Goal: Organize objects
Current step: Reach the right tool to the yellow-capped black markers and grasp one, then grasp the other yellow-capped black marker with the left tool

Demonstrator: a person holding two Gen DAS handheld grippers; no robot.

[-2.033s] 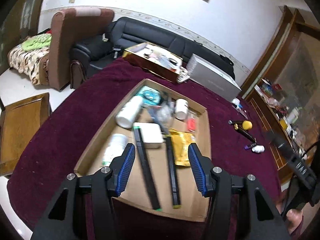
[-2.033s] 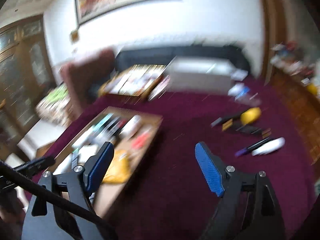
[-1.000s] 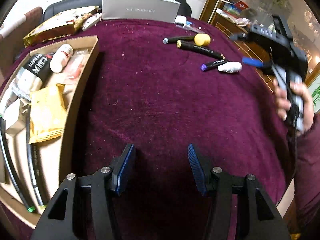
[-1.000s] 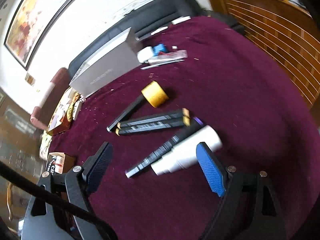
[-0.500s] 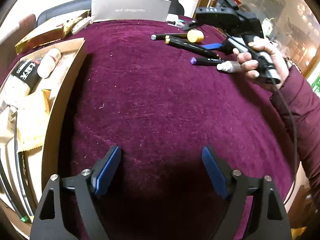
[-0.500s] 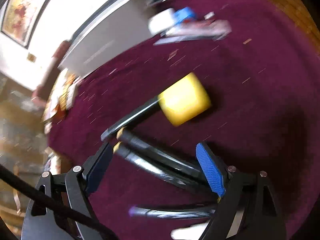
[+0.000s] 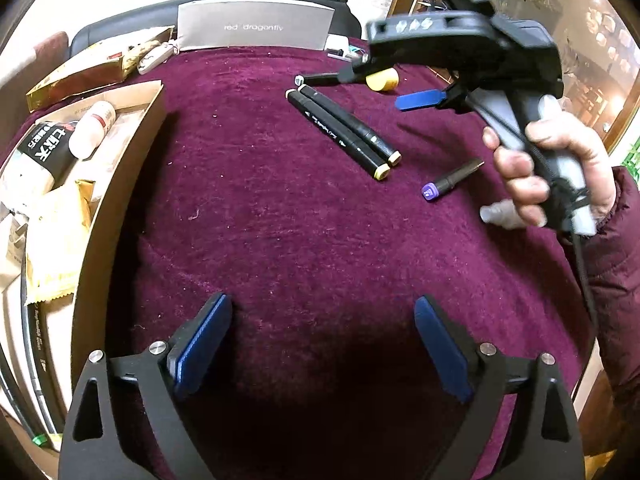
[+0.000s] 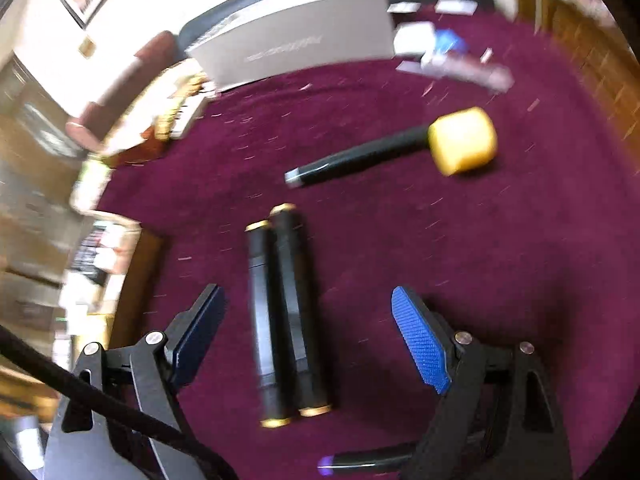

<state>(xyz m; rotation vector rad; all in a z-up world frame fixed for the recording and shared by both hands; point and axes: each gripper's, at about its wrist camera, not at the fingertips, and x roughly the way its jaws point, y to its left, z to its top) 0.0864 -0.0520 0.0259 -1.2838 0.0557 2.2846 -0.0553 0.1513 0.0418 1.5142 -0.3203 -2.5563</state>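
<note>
Two black markers with yellow ends (image 8: 286, 312) lie side by side on the maroon cloth; they also show in the left wrist view (image 7: 344, 130). My right gripper (image 8: 306, 332) is open and hovers over them, one finger on each side; it also shows in the left wrist view (image 7: 384, 84). A black stick with a yellow foam head (image 8: 460, 140) lies beyond. A purple-capped marker (image 7: 450, 180) and a white tube (image 7: 498, 214) lie near my right hand. My left gripper (image 7: 320, 340) is open and empty over bare cloth. The cardboard tray (image 7: 116, 184) sits left.
The tray holds bottles, a yellow packet (image 7: 52, 240) and long black pens. A grey box (image 7: 256, 26) and a gold box (image 7: 76, 78) stand at the table's back edge. Small packets (image 8: 452, 56) lie at the back right. The table's edge is on the right.
My right gripper has swung over the pair of black markers, now between its fingers. My left gripper has opened wider and moved closer to the markers.
</note>
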